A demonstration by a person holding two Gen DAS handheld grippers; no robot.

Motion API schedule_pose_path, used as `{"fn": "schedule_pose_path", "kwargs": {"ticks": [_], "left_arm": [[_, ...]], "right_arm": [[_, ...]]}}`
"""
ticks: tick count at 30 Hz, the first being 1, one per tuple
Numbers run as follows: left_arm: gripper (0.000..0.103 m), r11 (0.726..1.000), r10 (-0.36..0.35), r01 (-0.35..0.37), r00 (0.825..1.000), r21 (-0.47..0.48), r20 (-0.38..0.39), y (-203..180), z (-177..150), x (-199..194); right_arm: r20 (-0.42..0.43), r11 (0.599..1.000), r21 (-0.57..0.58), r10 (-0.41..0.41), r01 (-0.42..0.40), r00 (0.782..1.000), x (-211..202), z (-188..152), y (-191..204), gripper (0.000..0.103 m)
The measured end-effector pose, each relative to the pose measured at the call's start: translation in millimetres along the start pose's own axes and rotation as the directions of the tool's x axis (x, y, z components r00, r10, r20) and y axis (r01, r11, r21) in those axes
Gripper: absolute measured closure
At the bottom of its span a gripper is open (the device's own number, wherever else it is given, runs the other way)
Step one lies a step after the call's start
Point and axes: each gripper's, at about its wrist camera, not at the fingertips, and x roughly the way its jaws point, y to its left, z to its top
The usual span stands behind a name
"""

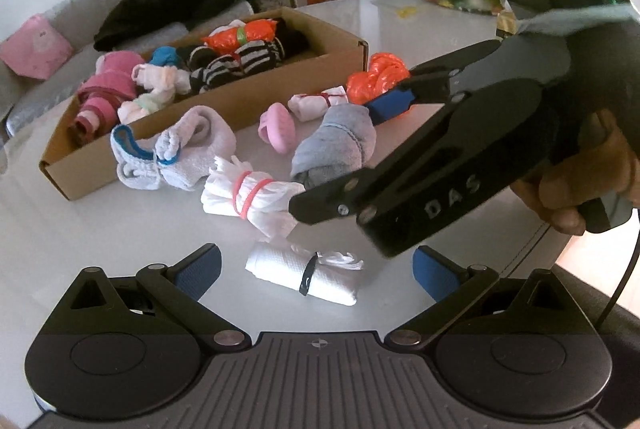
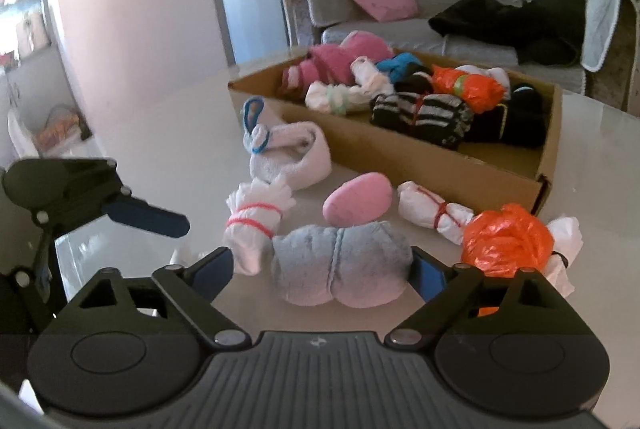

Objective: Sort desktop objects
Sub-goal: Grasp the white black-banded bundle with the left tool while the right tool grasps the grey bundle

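Pink oval [image 2: 357, 198] and white bundle [image 2: 256, 225] just beyond grey roll [image 2: 340, 261]

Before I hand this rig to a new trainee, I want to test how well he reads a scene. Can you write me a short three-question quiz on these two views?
1. True or false: the right claw has its fingers on either side of the grey sock roll.
2. Multiple choice: the white bundle nearest the left claw is tied with a) a pink band, b) a black band, c) a green band.
3. Fill in: the striped black-and-white roll lies in the ____.

Key: 1 true. 2 b; the white bundle with the black band lies between the open fingers. 3 cardboard box.
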Motion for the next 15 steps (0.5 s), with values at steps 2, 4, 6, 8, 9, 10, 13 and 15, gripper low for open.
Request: {"fn": "schedule_pose_path", "kwargs": {"ticks": [2,4,6,8,9,10,13,15], "left_arm": [[0.001,1.0,-0.013,0.013,1.0,-0.011,0.003,2,-1,1],[0.001,1.0,-0.018,0.018,1.0,-0.014,0.004,2,-1,0],[0.001,1.0,-0.025,0.025,1.0,-0.01,0.004,2,0,-1],[0.002,0.999,-0.037,0.037,0.999,-0.012,0.001,3,0,0],[0.004,0.999,-0.05,0.05,0.999,-0.016,-0.002,5,0,0],[0.007,0.998,-0.064,0.064,0.998,-0.022,-0.004,6,0,0],[0.014,0.995,-0.089,0.089,0.996,-0.034,0.002,9,-2,-2],[0.021,0.995,-0.086,0.086,0.996,-0.04,0.004,12,-2,-3]], "right_arm": [[-0.002,1.0,-0.002,0.004,-0.004,1.0,1,0,0,0.014],[-0.006,1.0,0.007,0.006,-0.006,1.0,1,-1,-1,0.015],[-0.006,1.0,0.014,0.007,-0.007,1.0,1,-1,-2,0.016],[-0.004,1.0,0.013,0.006,-0.006,1.0,0,-1,-3,0.018],[-0.003,1.0,0.016,0.006,-0.005,1.0,0,-2,-3,0.019],[-0.001,1.0,0.02,0.005,-0.005,1.0,-1,-2,-3,0.021],[0.003,1.0,0.028,0.001,-0.001,1.0,-2,-2,-5,0.025],[0.0,1.0,0.021,-0.007,0.006,1.0,-2,-2,-4,0.027]]}}
